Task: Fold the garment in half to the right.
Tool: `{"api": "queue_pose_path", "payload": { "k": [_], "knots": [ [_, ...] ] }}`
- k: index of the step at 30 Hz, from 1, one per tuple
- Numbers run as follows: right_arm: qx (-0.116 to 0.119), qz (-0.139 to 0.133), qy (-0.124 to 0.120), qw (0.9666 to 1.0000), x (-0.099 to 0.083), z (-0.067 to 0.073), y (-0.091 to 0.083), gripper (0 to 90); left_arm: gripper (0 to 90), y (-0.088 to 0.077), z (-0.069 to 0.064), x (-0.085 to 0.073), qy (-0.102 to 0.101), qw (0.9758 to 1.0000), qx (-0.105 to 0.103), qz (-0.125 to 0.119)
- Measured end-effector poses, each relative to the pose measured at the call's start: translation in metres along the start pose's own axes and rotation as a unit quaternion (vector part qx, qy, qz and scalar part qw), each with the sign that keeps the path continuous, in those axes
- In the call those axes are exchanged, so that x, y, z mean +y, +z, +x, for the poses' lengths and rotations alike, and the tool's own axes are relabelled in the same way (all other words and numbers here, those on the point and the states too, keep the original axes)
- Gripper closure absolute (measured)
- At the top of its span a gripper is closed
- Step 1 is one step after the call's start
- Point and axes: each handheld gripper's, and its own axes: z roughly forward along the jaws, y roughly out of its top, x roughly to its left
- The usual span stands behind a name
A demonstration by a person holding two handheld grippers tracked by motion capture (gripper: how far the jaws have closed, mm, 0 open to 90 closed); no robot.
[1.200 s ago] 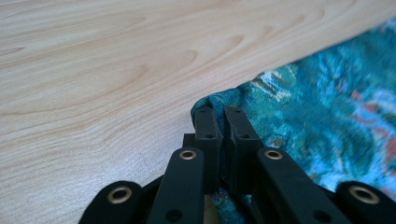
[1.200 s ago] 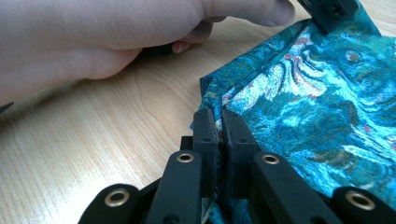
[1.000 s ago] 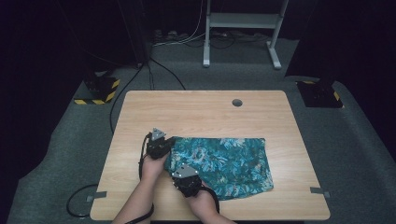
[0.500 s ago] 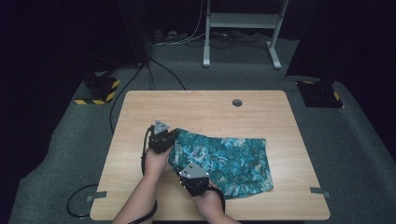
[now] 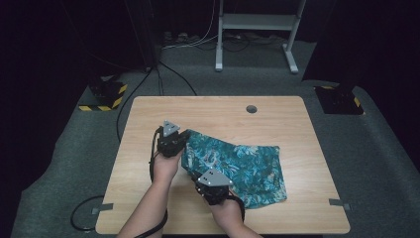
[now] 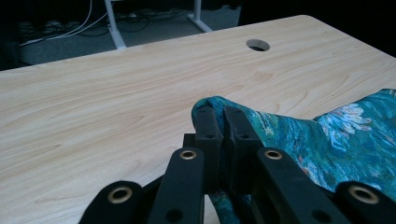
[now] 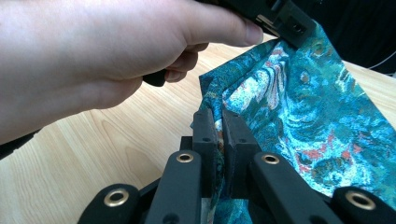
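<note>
**Both claws pinch one edge of the cloth**

The left claw (image 6: 222, 119) and right claw (image 7: 220, 121) are each clamped tight on the near-left edge of the cloth (image 5: 242, 166), apparently to lift that side for folding. The cloth is teal with a pale leafy print; most of it lies flat on the desk (image 5: 208, 111).

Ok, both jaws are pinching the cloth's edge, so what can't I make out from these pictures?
- Cloth edge inside each grip: in both gripper views the shut jaws cover it.
- Cloth's left edge in the high view: the left gripper and right gripper overlap it.
- Cloth's far end in the left gripper view: cut off by the right frame edge.
</note>
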Motion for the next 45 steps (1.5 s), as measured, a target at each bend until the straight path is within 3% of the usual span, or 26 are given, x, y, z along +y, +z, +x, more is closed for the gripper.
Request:
{"api": "queue_pose_path", "payload": {
  "k": [6,10,16,22,32,45],
  "knots": [
    [0.011,-0.005,-0.008,0.9999,0.01,0.004,0.006,85.3,85.4,-0.009,0.013,0.002,-0.002,0.9999,0.013,0.004],
    [0.021,-0.011,-0.009,0.9997,0.019,0.009,0.013,85.3,85.4,-0.018,0.025,0.002,-0.015,0.9996,0.023,0.001],
    [0.015,-0.017,-0.011,0.9997,0.021,0.007,0.011,85.3,85.4,-0.019,0.022,0.008,-0.018,0.9997,0.018,-0.006],
    [-0.003,-0.024,-0.001,0.9997,0.017,-0.007,-0.005,85.3,85.4,-0.007,0.003,0.018,-0.018,0.9998,0.003,-0.012],
    [-0.037,-0.042,0.007,0.9984,0.013,-0.035,-0.04,85.4,85.5,0.016,-0.039,0.043,0.007,0.9995,-0.024,-0.018],
    [-0.08,-0.051,0.03,0.995,-0.006,-0.072,-0.077,85.4,85.4,0.045,-0.08,0.057,0.015,0.9985,-0.05,-0.019]
  ]
}}
